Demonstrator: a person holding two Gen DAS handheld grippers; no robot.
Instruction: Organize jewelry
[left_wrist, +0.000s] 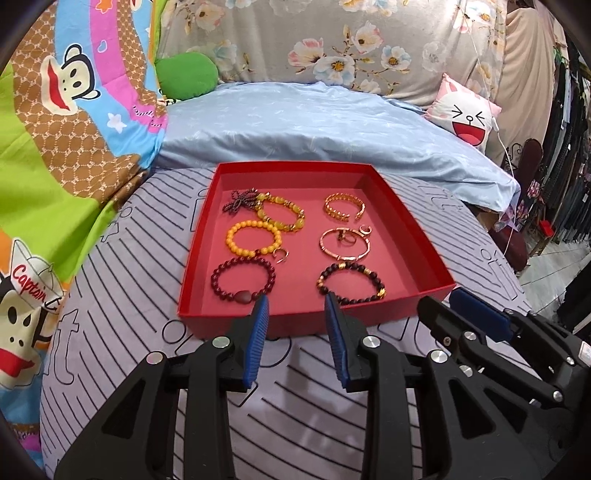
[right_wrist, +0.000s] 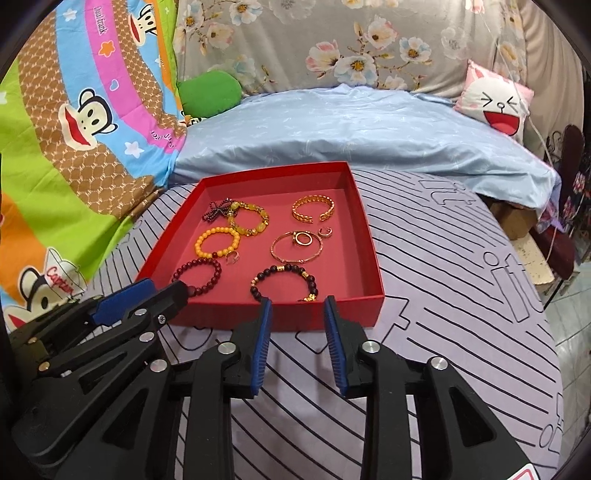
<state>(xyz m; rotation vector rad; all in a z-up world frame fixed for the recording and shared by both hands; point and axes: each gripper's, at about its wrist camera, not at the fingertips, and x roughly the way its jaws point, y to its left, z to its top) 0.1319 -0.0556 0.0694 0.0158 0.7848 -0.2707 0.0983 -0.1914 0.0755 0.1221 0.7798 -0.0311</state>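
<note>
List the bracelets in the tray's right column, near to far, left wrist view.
Inside the red tray: dark beaded bracelet with gold beads → thin rose-gold bangle → open gold cuff.

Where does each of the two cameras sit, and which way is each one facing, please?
Left wrist view: sits on the left tool, facing forward over the striped bedspread at the red tray of bracelets; its own open blue-padded fingers show, with the right tool at lower right.
Right wrist view: sits on the right tool, facing the same tray from farther right; its own open fingers show, with the left tool at lower left.
Shared: tray, the orange bead bracelet, the blue quilt and the rabbit cushion.
</note>
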